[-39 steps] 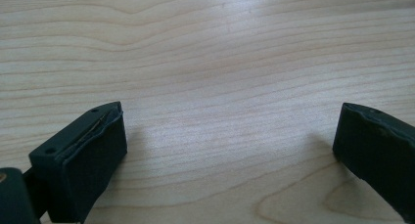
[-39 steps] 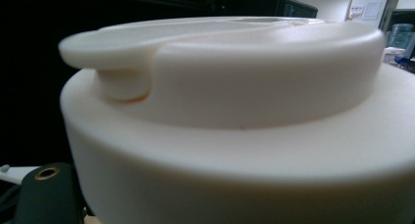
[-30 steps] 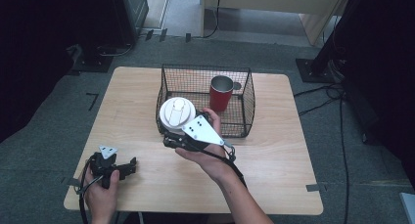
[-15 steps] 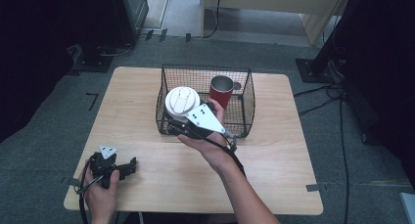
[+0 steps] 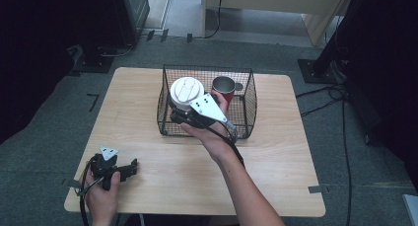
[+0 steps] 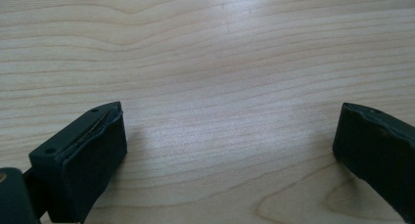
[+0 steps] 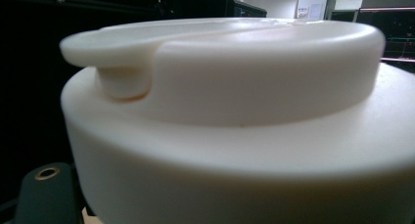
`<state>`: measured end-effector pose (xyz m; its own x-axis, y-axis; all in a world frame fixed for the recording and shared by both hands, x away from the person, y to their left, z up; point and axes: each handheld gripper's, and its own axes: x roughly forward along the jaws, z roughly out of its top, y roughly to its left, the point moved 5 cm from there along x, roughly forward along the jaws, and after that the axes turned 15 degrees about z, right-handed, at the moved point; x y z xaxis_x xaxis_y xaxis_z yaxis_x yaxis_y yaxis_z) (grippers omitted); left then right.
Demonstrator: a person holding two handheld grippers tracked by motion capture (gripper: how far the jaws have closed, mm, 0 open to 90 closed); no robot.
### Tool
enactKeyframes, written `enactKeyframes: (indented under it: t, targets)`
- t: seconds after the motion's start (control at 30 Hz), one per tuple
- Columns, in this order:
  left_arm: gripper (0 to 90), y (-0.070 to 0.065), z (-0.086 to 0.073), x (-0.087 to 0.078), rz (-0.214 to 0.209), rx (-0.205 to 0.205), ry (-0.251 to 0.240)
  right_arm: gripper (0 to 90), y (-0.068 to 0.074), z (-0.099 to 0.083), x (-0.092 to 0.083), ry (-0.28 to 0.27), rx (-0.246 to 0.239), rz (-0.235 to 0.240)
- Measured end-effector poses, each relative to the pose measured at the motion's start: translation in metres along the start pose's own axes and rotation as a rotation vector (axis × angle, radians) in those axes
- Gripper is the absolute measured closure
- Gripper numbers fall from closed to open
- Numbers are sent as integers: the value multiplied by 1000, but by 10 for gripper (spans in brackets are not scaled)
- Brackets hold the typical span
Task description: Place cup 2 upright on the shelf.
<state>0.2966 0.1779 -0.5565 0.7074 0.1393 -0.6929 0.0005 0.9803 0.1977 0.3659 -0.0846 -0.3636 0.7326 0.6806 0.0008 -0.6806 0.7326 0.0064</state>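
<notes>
White cup [image 5: 187,93] was gripped upright by the right gripper [image 5: 178,113] above the wire basket [image 5: 246,107], centre frame; the left gripper [image 5: 129,168] lay released, lower left.

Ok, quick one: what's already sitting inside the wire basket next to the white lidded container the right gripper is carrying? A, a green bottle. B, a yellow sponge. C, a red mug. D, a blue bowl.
C: in the high view a red mug stands inside the wire basket, beside the white lidded container held by the right gripper.
</notes>
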Motion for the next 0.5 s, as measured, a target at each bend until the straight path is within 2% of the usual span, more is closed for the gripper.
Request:
enactKeyframes:
  t: [0.5]
  targets:
    - [0,0,0,0,0,0,-2,156,-21,-9,23,21,0,-56]
